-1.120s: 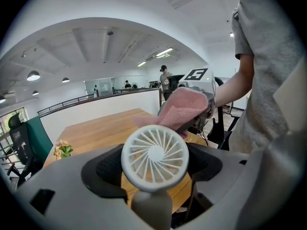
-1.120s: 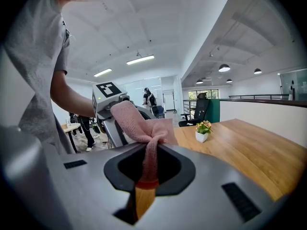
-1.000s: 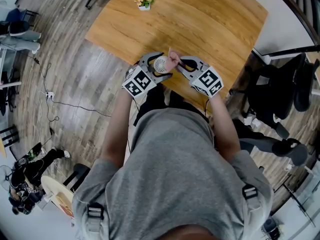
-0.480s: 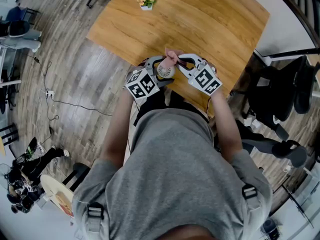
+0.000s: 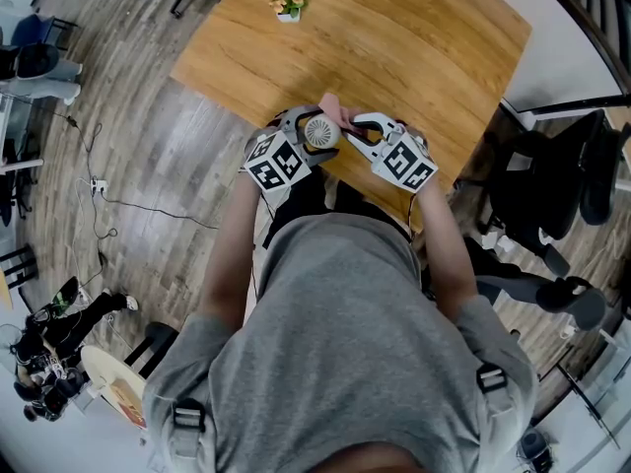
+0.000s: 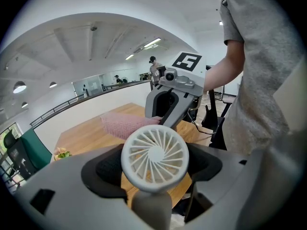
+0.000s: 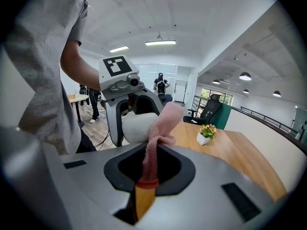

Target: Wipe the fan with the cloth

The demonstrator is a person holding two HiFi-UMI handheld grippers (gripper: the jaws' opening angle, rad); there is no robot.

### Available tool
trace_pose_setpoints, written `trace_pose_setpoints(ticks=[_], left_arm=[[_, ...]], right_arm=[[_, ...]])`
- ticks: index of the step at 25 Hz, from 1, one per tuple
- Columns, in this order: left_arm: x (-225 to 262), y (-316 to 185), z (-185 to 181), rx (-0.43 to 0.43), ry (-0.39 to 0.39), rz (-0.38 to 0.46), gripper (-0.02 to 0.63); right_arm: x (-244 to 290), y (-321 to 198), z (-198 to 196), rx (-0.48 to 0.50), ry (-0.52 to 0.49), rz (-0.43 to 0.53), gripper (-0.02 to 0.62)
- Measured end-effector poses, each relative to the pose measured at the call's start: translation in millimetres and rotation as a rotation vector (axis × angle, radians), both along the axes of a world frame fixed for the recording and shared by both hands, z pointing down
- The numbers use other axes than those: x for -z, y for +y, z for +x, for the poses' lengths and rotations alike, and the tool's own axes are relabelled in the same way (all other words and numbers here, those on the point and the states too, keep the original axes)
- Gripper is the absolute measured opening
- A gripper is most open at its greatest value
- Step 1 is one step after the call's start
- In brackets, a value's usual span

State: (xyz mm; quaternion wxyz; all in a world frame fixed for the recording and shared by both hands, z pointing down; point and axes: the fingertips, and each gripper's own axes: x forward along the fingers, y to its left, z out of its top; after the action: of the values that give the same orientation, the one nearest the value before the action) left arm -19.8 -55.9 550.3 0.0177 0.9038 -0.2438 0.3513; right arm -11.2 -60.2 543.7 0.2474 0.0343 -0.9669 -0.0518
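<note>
- 2 tools, both gripping: left tool [image 5: 301, 126] clamps the fan [image 6: 154, 157] by its handle, right tool [image 7: 148, 169] pinches the pink cloth [image 7: 163, 121].
- Fan hangs over the surface's [image 5: 414, 37] near edge, grille facing the left tool.
- Cloth tip touches the fan head's back, so the right hand does the wiping, I'd say.

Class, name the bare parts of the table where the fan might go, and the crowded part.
Bare: the middle and right of the table, away from the flower pot. Crowded: the near edge, where the left tool holds the fan, the right tool the cloth.
</note>
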Motion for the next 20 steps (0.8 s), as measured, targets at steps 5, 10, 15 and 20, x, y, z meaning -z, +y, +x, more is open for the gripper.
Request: trace_pose_setpoints(ticks=[5, 10, 15, 20], left_arm=[[-3.5, -4.5, -1.5, 0.012, -0.009, -0.003, 0.390], [-4.6, -12.4, -6.6, 0.047, -0.002, -0.005, 0.390], [-4.1, -17.7, -8.7, 0.063, 0.015, -0.010, 0.390], [-0.3, -19.2, -8.9, 0.087, 0.062, -0.011, 0.390]], right_arm=[[-3.7, 8.4, 3.4, 0.030, 0.027, -0.018, 0.038], [0.0, 20.1, 0.1, 0.067, -0.008, -0.064, 0.038], [12.5, 30.5, -5.5, 0.088, -0.079, -0.139, 0.038], [20.9, 26.0, -1.5, 0.074, -0.145, -0.183, 0.038]])
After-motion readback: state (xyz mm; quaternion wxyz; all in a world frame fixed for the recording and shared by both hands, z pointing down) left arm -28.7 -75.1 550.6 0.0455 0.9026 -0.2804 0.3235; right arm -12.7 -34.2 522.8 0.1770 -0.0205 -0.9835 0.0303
